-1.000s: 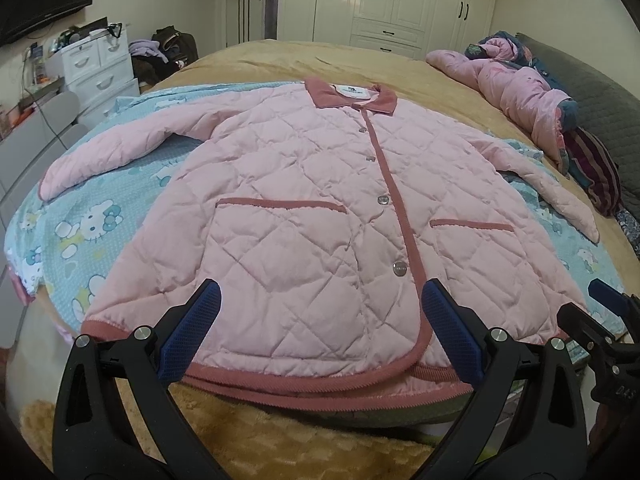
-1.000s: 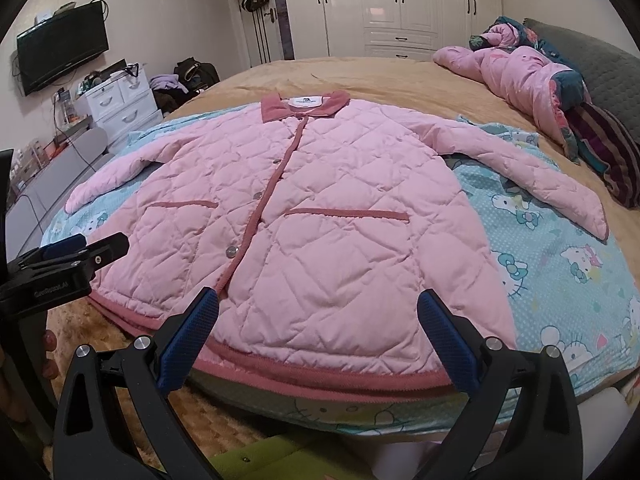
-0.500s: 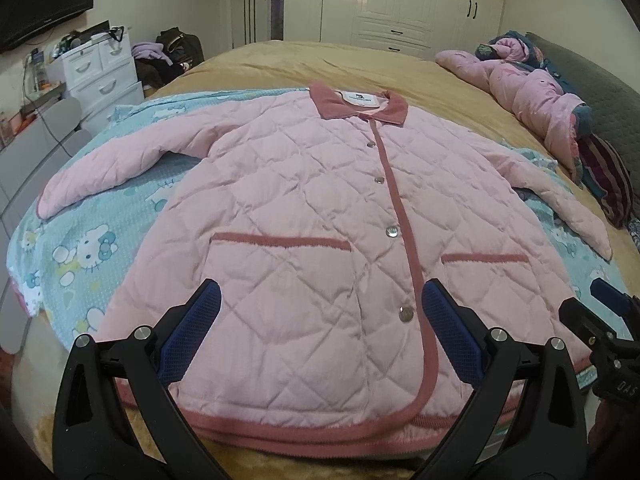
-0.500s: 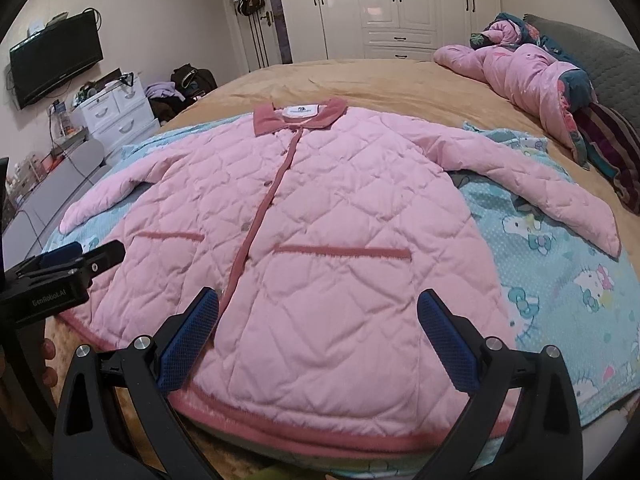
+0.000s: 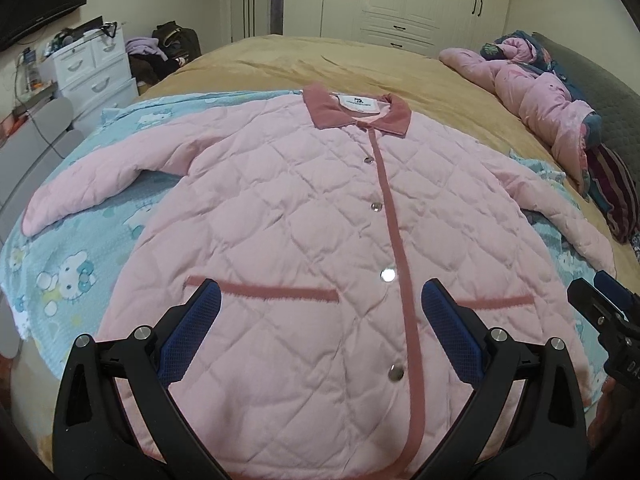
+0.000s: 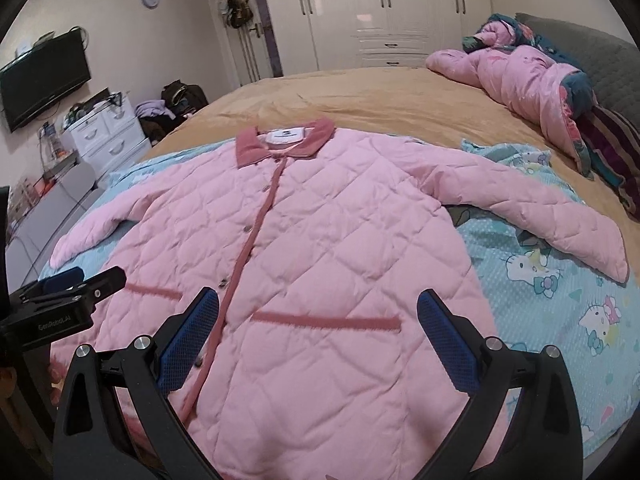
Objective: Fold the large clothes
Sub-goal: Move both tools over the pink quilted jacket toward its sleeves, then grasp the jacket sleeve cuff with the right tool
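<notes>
Left wrist view: pink quilted button-front jacket [image 5: 304,240] lies flat on the blue cartoon-print sheet [image 5: 68,276], collar far, hem near, long axis running away. Left gripper [image 5: 320,320] spread wide, empty, above the left pocket.

Right wrist view: right gripper [image 6: 318,330] likewise spread over the lower front; outstretched right sleeve [image 6: 532,216] looks nearer this one.

"GenRobot.AI" in pale letters on the left gripper [image 6: 64,284] body, jacket neck label [image 6: 287,135] print unreadable
</notes>
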`<action>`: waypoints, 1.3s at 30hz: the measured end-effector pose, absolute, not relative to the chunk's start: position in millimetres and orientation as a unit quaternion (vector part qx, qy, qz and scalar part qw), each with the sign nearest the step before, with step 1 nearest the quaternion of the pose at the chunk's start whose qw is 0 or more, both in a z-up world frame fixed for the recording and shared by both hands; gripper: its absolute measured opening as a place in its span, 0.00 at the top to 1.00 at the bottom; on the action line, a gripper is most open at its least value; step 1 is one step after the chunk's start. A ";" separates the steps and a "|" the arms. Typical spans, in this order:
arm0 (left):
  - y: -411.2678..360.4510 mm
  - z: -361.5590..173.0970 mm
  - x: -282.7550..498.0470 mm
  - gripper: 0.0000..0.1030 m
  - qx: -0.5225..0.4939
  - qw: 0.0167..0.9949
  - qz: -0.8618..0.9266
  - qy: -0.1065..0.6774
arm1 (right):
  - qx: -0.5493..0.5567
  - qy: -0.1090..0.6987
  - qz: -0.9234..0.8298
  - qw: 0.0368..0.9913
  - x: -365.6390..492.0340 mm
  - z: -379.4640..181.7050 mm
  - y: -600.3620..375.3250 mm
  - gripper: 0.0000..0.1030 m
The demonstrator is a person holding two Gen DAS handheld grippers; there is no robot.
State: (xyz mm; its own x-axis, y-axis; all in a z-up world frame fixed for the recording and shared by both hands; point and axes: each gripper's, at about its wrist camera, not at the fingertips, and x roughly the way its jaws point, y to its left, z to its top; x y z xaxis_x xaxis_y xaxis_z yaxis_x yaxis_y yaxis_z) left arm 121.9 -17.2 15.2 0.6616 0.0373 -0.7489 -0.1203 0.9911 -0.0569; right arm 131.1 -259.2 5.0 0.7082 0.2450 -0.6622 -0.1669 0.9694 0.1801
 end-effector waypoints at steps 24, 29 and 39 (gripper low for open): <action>-67.2 -7.3 226.1 0.09 -0.036 0.897 -0.005 0.440 | 0.176 0.421 -0.011 0.890 233.2 -53.4 -373.2 0.04; -78.0 -18.0 242.8 0.09 -0.031 0.890 -0.008 0.455 | 0.226 0.435 -0.050 0.870 246.3 -76.5 -414.5 0.04; -99.9 -35.5 274.4 0.09 -0.012 0.880 -0.009 0.474 | 0.318 0.423 -0.128 0.839 271.8 -110.7 -501.2 0.04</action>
